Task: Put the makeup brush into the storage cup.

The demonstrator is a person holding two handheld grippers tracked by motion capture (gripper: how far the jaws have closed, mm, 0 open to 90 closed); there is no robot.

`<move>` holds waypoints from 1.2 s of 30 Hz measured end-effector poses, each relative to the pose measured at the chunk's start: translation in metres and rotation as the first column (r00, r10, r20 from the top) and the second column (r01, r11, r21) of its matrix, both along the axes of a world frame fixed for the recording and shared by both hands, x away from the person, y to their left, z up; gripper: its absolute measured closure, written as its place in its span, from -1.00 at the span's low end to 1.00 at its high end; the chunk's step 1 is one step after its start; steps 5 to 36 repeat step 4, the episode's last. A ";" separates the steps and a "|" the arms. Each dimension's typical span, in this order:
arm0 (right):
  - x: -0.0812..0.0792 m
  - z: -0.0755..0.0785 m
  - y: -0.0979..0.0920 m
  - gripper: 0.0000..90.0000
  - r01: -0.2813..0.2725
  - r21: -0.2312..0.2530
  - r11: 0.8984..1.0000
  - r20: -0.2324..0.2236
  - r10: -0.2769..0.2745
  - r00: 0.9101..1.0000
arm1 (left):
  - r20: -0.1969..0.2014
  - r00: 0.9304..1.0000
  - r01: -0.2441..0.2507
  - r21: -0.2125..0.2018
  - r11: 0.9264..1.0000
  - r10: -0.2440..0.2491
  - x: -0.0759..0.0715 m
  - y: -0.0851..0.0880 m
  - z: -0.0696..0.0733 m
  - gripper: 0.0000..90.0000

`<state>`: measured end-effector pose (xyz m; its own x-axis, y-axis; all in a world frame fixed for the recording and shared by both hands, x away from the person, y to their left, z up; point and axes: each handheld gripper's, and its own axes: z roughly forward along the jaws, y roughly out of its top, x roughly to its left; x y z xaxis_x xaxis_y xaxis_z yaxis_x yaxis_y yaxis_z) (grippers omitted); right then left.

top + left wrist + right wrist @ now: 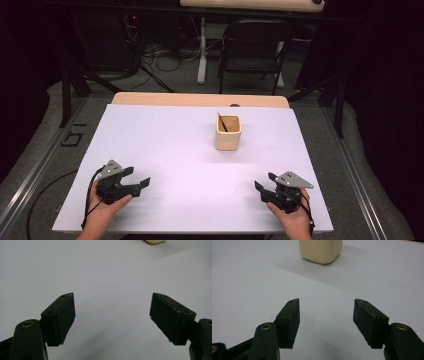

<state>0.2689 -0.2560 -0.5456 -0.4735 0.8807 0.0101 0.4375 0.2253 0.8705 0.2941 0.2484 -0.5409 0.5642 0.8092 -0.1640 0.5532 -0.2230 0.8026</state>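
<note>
Cream cup [228,133] with a dark stick [222,122] inside stands upright mid-sheet [165,150]; left gripper [139,179] and right gripper [264,182] well short of it, jaws apart, holding nothing.

Open sheet [165,150] all round; sole obstacle cup [228,133] mid-table.

Cream square cup [228,134], rounded corners, stands upright on white table sheet [175,150]. Thin dark stick [222,122] leans inside, tilted toward cup's far-left corner. Cup well ahead of both tongs: right-forward of left gripper [139,178], left-forward of right gripper [264,182].
</note>
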 end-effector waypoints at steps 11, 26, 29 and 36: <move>0.002 -0.002 0.000 -0.30 -0.011 -0.001 1.000 0.016 0.011 1.000 | -0.014 1.000 -0.002 -0.002 1.000 0.002 0.003 0.003 -0.001 -0.57; 0.002 -0.002 0.000 -0.30 -0.011 -0.001 1.000 0.016 0.011 1.000 | -0.014 1.000 -0.002 -0.002 1.000 0.002 0.003 0.003 -0.001 -0.57; 0.002 -0.002 0.000 -0.30 -0.011 -0.001 1.000 0.016 0.011 1.000 | -0.014 1.000 -0.002 -0.002 1.000 0.002 0.003 0.003 -0.001 -0.57; 0.002 -0.002 0.000 -0.30 -0.011 -0.001 1.000 0.016 0.011 1.000 | -0.014 1.000 -0.002 -0.002 1.000 0.002 0.003 0.003 -0.001 -0.57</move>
